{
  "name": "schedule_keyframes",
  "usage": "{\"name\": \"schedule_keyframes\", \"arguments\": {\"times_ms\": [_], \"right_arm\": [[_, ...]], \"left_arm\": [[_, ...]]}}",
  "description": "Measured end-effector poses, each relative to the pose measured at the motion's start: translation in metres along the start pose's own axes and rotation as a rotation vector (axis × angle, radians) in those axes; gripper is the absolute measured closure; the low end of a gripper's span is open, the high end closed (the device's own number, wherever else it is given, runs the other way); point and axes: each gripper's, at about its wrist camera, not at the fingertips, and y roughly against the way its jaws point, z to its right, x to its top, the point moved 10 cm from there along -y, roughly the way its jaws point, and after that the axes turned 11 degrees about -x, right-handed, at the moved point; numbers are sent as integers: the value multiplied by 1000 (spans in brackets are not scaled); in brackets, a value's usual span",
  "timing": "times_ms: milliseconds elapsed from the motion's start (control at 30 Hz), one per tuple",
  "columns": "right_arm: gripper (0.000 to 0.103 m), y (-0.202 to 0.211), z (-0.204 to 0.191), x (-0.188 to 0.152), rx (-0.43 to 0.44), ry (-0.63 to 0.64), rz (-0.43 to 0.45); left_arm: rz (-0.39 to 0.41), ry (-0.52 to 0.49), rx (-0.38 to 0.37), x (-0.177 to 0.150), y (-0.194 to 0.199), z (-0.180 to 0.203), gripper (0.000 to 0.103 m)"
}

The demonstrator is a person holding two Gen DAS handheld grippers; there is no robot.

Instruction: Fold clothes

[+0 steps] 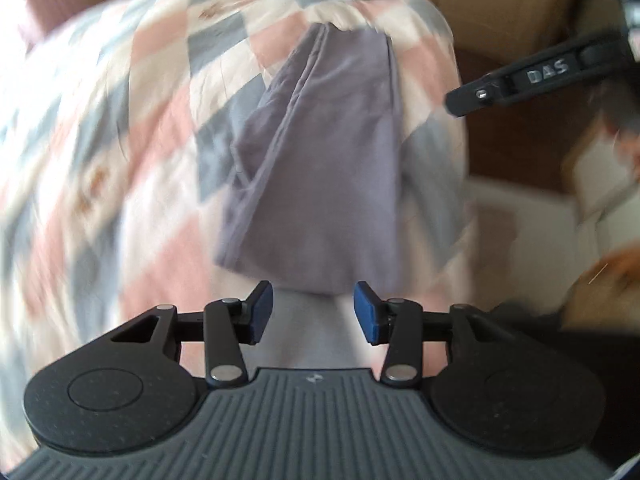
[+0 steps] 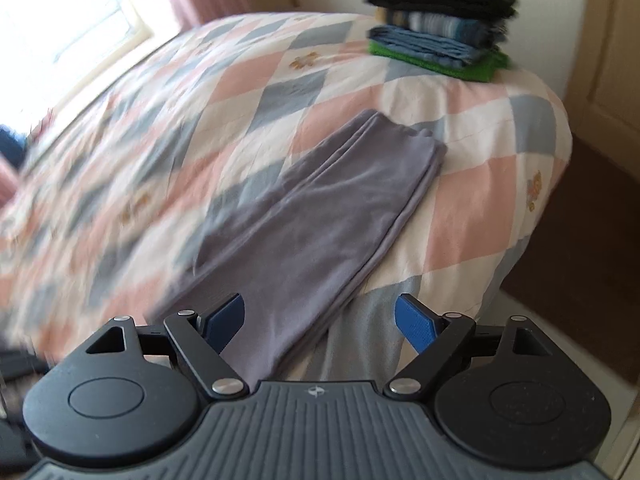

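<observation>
A grey-purple garment (image 2: 320, 216) lies folded into a long strip on the bed (image 2: 256, 80), near the quilt's corner edge. Beyond the garment, at the far corner of the bed, sits a stack of folded clothes (image 2: 440, 24), black on top, green at the bottom. The left tool (image 1: 313, 312) hovers just short of the garment's near end, its jaws partly apart with nothing between them. The right tool (image 2: 320, 320) hangs over the garment's near end, jaws spread wide, the cloth showing between them but not gripped.
</observation>
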Motion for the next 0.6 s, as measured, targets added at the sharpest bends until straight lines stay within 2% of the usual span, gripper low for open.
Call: {"name": "schedule_keyframes", "arguments": {"times_ms": [67,133,267,333,400,467,600], "right_arm": [[19,-9,-24,-22,-12,141,16],[19,-19,-54,-49,-12,289,33],[22,-34,-113,-102,-22,611,118],[25,-42,-134,-124,-43,758,167],[41,-52,-145,-139,-78,864,199],[41,-64,-149,-149,-129,933,220],[40,-75,-154,-160,-168,1009,283]], "left_arm": [[-30,-197,102,-11,-17,-8,65],[-33,-456,195,-18,-33,-7,65],[-15,-936,309,-36,-62,5,63],[-9,-1068,330,-45,-76,5,62],[0,-1165,352,-51,-88,5,62],[-3,-1253,382,-58,-100,2,62],[28,-1389,440,-67,-117,-3,61]]}}
